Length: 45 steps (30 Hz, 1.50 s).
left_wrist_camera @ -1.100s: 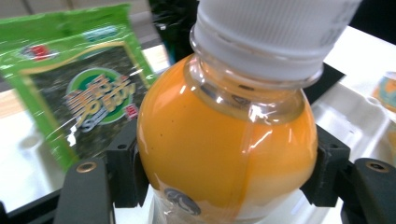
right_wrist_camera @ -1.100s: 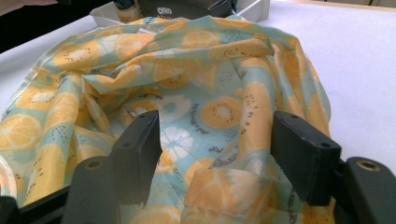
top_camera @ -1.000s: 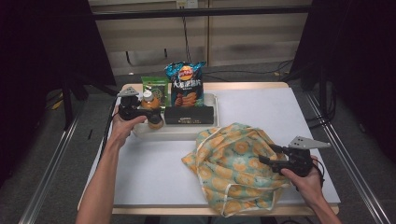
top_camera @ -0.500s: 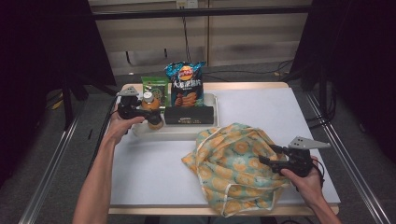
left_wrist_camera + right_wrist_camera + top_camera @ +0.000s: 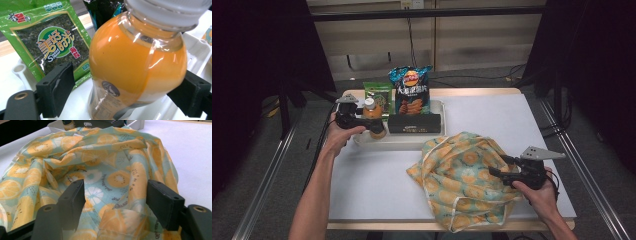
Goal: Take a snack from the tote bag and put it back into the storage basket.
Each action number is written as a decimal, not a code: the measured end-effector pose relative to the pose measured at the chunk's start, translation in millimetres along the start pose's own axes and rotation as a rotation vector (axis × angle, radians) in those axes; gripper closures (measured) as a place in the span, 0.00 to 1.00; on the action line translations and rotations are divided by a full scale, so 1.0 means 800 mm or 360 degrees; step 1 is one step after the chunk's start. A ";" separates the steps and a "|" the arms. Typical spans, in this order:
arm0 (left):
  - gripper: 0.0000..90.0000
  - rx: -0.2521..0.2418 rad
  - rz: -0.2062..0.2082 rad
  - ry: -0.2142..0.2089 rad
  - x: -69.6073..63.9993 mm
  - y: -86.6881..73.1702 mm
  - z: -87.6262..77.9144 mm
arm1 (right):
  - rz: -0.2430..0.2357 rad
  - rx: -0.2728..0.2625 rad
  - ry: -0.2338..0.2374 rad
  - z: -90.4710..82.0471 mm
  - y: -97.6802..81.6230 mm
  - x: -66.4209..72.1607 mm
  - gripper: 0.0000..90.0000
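Left hand-held gripper sits at the orange juice bottle in the white tray at the back left of the counter; its jaws have just been opening, and the left gripper view shows the bottle between them with a clear gap at the left pad; the right pad sits right at the bottle wall, contact uncertain; reads as released, not grasping; bottle stands upright in the tray, beside the green seaweed packet and near the chip bag and the black box; hand position looks unchanged from the earlier high views, so the change is in the jaws alone.

Right hand-held gripper rests on the orange-print fabric bag at the front right; jaws apart, cloth bunched between them, pads not visibly pinching; bag mouth looks slack, not held wide.

Judgement: jaws spread around the bottle suggest a grab being set up for packing into the bag; bottle not yet lifted; bag likely needs its opening held up before a drop-in.
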<state>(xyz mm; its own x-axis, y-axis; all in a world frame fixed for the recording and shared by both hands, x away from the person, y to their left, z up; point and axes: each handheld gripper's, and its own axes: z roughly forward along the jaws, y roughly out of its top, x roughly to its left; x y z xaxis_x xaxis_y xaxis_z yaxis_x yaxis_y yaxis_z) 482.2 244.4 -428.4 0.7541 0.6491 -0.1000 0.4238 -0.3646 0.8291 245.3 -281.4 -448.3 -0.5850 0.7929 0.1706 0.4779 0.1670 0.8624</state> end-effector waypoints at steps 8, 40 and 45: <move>0.10 0.0029 -0.0053 0.0049 -0.004 -0.003 -0.007 | 0.0003 -0.0007 -0.0003 -0.002 0.000 -0.001 0.35; 0.02 -0.0329 -0.0139 0.0150 -0.118 -0.051 -0.125 | 0.0010 -0.0151 -0.0107 -0.032 -0.001 0.002 0.15; 0.03 -0.0342 -0.0074 0.0191 -0.144 -0.072 -0.140 | 0.0017 -0.0163 -0.0132 -0.038 -0.003 0.000 0.17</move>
<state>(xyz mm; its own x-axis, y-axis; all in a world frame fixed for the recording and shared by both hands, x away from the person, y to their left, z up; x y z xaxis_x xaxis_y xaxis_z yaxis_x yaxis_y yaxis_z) 315.0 265.5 -403.0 0.6660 0.7411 -0.0856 0.3306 -0.1904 0.9244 224.1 -299.5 -435.7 -0.5218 0.8408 0.1438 0.4121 0.1009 0.9056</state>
